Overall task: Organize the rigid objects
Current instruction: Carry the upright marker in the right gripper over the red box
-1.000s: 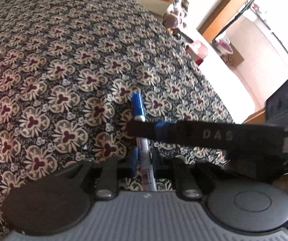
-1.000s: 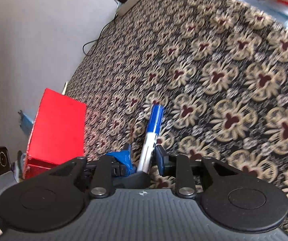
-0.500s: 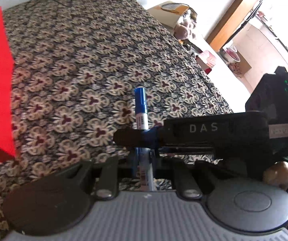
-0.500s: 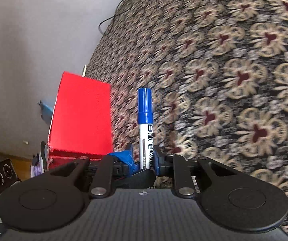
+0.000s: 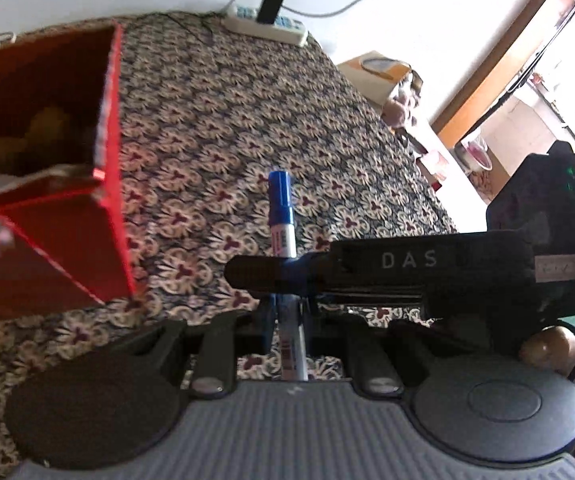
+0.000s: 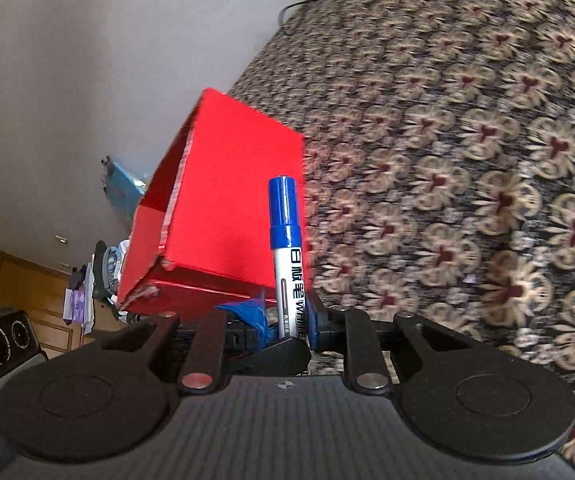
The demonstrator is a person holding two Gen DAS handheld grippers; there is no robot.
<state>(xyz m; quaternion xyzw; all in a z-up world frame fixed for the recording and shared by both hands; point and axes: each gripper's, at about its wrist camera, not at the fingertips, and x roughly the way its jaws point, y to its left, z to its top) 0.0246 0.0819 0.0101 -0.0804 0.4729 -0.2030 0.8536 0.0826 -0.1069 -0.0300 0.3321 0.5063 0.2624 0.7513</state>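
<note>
Both grippers, left [image 5: 287,320] and right [image 6: 291,328], clamped on one blue-capped marker [image 6: 287,248] beside open red box [image 5: 107,184] (floral cloth [image 5: 227,120] beneath).

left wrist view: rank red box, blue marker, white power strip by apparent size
1. red box, largest by far, cut off by the frame edge
2. blue marker, partly hidden by the right gripper
3. white power strip, smallest, but farthest away, so true size is unsure

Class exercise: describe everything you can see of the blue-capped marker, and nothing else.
The marker has a blue cap on a white barrel printed with dark characters; it looks like plastic. The cap is on. It is held clear of the patterned cloth, both the left gripper and right gripper clamped on its barrel, cap pointing away, near the red box.
</note>
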